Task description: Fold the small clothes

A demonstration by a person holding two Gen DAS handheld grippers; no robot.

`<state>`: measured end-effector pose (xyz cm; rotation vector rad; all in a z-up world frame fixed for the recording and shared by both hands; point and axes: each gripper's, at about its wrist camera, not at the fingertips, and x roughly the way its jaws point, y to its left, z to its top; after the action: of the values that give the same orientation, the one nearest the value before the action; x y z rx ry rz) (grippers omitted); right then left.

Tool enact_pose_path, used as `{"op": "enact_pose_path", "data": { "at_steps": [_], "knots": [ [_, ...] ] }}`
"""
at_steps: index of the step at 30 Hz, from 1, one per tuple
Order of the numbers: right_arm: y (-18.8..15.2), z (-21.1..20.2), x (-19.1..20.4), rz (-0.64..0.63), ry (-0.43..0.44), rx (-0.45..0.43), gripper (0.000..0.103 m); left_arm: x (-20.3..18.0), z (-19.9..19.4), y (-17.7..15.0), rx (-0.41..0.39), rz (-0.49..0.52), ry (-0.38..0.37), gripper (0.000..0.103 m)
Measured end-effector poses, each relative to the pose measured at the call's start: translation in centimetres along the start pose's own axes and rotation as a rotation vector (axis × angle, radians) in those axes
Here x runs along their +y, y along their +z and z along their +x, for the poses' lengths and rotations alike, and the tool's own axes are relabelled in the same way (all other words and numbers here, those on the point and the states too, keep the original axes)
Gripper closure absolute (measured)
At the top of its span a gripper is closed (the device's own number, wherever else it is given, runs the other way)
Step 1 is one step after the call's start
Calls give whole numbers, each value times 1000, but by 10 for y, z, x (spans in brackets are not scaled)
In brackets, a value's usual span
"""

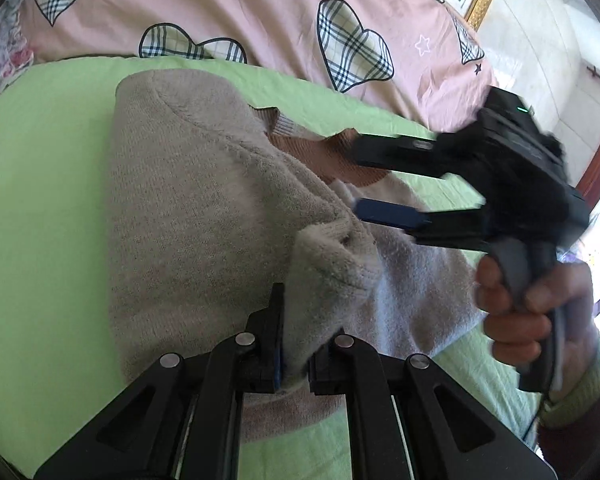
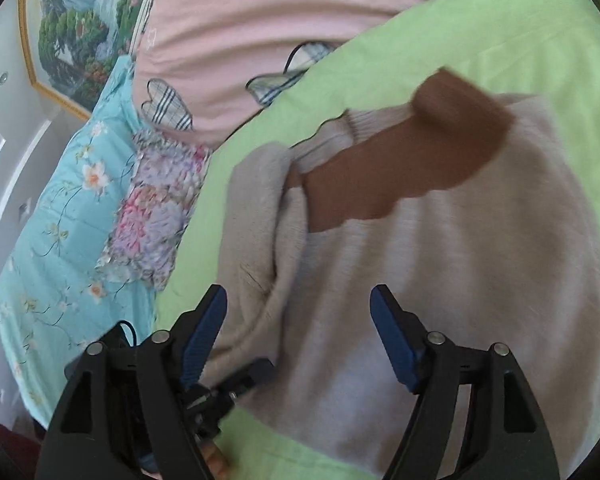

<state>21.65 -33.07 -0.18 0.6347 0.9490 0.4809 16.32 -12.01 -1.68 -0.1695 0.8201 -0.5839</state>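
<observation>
A beige knit sweater [image 1: 188,200] with a brown collar band [image 1: 320,156] lies on the green sheet [image 1: 40,200]. My left gripper [image 1: 296,320] is shut on a bunched fold of the sweater and lifts it a little off the rest. A person's hand [image 1: 516,312] holds my right gripper [image 1: 358,178] at the right; it is open just over the collar band. In the right wrist view the right gripper [image 2: 299,298] stands wide open above the sweater [image 2: 460,260], with nothing pressed between its pads. The brown band [image 2: 400,172] is blurred there.
A pink duvet with plaid hearts [image 1: 260,8] is piled along the far side of the sheet. A blue floral quilt [image 2: 60,220] lies at the left of the right wrist view, and a framed picture [image 2: 72,32] hangs on the wall behind it.
</observation>
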Motion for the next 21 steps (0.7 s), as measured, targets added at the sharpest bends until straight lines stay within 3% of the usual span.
{"op": "enact_pose_path", "data": {
  "at_steps": [5,7,8,9,10,15,21],
  "knots": [
    [28,64,22,-61,80,107,28,1,2,2,15,-1,0,96],
    [38,85,40,-122,75,117,30,-2,0,3,16,8,13,96],
    [41,93,47,-154,50,125,37,-3,-2,3,15,16,23,96],
    [43,100,52,-180,15,138,63,-4,-4,4,13,24,30,96],
    [46,105,56,-196,-23,144,82,-5,-6,5,10,33,28,96],
    [42,60,69,-241,-8,55,85,-26,-21,15,-5,92,-53,96],
    [60,-6,25,-224,-81,-39,85,-85,0,28,7,160,-172,96]
  ]
}}
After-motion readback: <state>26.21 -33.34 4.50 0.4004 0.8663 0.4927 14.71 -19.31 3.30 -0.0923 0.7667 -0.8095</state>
